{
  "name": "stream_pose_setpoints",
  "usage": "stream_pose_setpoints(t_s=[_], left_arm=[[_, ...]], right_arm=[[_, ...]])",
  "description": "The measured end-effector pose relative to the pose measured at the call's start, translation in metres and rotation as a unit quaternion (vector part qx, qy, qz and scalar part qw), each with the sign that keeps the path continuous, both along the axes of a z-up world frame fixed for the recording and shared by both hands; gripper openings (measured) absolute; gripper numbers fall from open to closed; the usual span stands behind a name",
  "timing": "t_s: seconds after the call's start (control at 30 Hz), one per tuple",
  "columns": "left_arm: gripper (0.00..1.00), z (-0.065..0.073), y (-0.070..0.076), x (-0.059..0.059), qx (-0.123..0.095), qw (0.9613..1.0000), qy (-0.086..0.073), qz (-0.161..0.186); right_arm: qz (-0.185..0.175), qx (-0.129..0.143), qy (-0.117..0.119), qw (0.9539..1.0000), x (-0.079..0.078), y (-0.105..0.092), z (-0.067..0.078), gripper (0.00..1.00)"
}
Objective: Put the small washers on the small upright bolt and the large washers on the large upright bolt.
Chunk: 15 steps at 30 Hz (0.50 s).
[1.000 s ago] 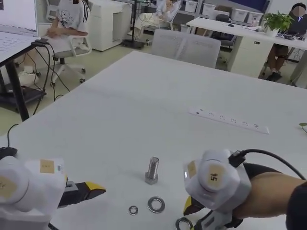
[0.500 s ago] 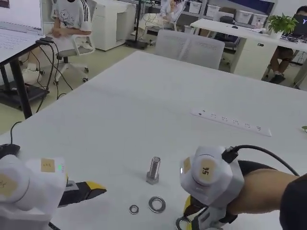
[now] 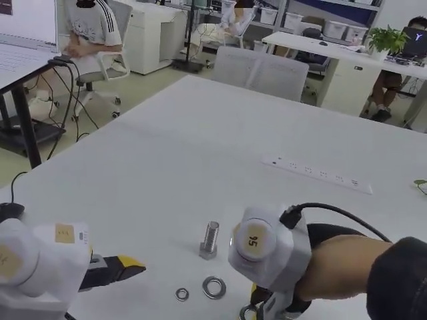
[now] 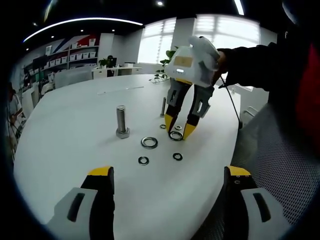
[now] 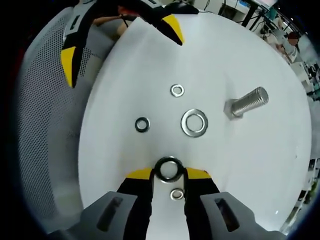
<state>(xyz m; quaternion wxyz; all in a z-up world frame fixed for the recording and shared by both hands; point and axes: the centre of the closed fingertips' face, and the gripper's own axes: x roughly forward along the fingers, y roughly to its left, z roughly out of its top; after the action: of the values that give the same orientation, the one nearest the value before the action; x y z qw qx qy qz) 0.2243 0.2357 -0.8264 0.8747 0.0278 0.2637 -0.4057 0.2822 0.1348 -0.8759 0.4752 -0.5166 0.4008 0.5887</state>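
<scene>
The large bolt (image 3: 209, 240) stands upright on the white table (image 3: 200, 147); the small bolt (image 4: 163, 106) stands beyond it in the left gripper view. A large washer (image 3: 213, 287) and a small washer (image 3: 182, 294) lie in front of the large bolt. My right gripper (image 3: 257, 310) points down at the table, its jaws closed against both sides of another large washer (image 5: 168, 169) that lies flat. A small washer (image 5: 176, 194) sits just under that gripper. Two more small washers (image 5: 177, 90) (image 5: 142, 124) lie nearby. My left gripper (image 4: 169, 172) hovers open, holding nothing, at the table's near left.
A white power strip (image 3: 313, 175) lies across the far right of the table. A mesh chair (image 3: 260, 67) stands at the far edge. People sit at desks in the background. The table's near edge runs right below both grippers.
My right gripper has moved left and down over the washer near the table's front edge. The left gripper has stayed put. The head camera has shifted slightly.
</scene>
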Motion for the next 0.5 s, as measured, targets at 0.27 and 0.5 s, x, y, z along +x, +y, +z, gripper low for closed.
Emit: stream_pose_setpoints(t_s=[0.27, 0.5], left_arm=[[0.90, 0.0039, 0.0006, -0.0014, 0.001, 1.0000, -0.004, 0.001], [0.90, 0.0076, 0.0006, -0.0018, 0.004, 0.9999, -0.010, 0.003]], right_arm=[[0.002, -0.022, -0.005, 0.9997, -0.0011, -0.0002, -0.0005, 0.25], [0.003, -0.041, -0.011, 0.9991, -0.0016, -0.0009, -0.0004, 0.24]])
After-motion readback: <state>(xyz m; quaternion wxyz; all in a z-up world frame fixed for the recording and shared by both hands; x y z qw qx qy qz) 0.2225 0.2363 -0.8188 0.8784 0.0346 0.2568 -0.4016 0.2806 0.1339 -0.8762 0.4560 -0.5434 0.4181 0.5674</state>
